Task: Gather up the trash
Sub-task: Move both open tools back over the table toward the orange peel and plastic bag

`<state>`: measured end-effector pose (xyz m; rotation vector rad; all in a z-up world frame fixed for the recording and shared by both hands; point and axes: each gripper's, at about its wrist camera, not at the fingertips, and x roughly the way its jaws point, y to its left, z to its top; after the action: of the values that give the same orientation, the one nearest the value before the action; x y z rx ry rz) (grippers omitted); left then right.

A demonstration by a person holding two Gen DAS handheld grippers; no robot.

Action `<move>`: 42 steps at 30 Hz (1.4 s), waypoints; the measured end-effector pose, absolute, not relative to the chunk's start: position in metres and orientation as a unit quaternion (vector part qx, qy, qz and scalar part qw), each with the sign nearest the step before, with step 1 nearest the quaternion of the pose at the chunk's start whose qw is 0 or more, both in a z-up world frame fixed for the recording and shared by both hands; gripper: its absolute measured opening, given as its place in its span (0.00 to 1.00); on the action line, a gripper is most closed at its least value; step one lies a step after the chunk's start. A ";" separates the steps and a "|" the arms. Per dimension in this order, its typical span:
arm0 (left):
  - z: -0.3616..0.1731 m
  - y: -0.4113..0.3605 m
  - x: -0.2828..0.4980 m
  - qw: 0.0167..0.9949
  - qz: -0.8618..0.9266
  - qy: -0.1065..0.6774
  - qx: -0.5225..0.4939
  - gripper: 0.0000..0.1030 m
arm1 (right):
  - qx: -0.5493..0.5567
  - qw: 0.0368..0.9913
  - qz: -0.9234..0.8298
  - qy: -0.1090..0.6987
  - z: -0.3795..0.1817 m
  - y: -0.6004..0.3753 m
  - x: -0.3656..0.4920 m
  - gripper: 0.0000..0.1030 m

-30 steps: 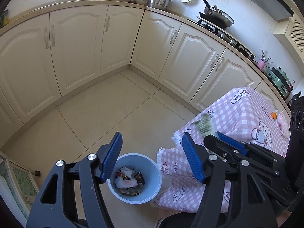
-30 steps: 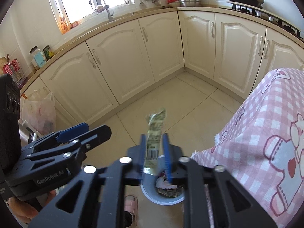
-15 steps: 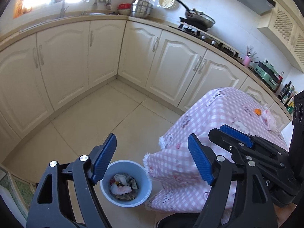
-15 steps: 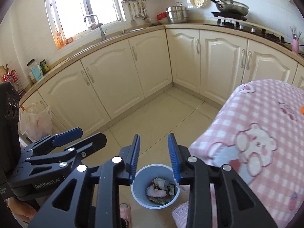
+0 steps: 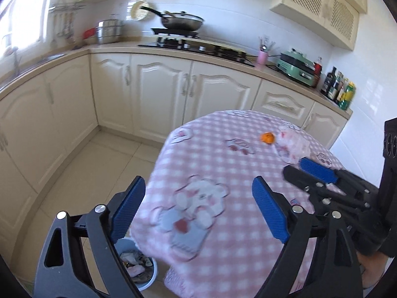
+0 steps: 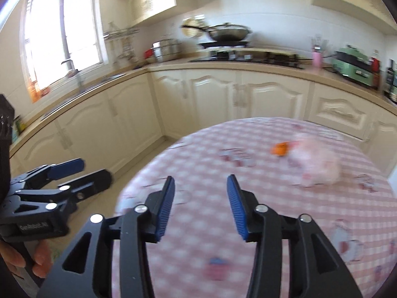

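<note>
A small orange scrap (image 5: 267, 138) and a crumpled pinkish plastic bag (image 5: 294, 144) lie on the far right of the pink checked tablecloth (image 5: 223, 164). They also show blurred in the right wrist view: the scrap (image 6: 280, 148) and the bag (image 6: 317, 164). A light-blue trash bin (image 5: 140, 267) with several pieces of rubbish stands on the floor at the table's near left corner. My left gripper (image 5: 198, 208) is open and empty above the table's near edge. My right gripper (image 6: 199, 206) is open and empty over the cloth.
Cream cabinets (image 5: 158, 92) run along the wall under a counter with a stove and wok (image 5: 181, 22), a green appliance (image 5: 297, 67) and bottles (image 5: 340, 89). Tiled floor (image 5: 82, 173) lies left of the table.
My right gripper opened and let the wrapper fall into the bin. Both grippers then swung up and right from the bin toward the tabletop.
</note>
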<state>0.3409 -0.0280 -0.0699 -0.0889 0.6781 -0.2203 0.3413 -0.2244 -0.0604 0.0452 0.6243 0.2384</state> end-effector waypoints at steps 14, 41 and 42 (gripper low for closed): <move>-0.101 -0.162 0.445 0.905 -0.154 0.396 -0.019 0.86 | 0.050 0.925 0.037 0.375 -0.112 -0.366 0.444 0.70; -0.139 -0.254 0.544 0.887 -0.157 0.425 0.092 0.77 | 0.044 0.936 -0.036 0.346 -0.115 -0.400 0.461 0.27; -0.141 -0.255 0.546 0.882 -0.159 0.433 0.093 0.66 | 0.046 0.936 -0.032 0.348 -0.115 -0.399 0.461 0.27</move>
<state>0.5461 -0.2547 -0.1415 0.1931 0.9013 -0.3318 0.4609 -0.3991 -0.1151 0.0933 0.7103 -0.0664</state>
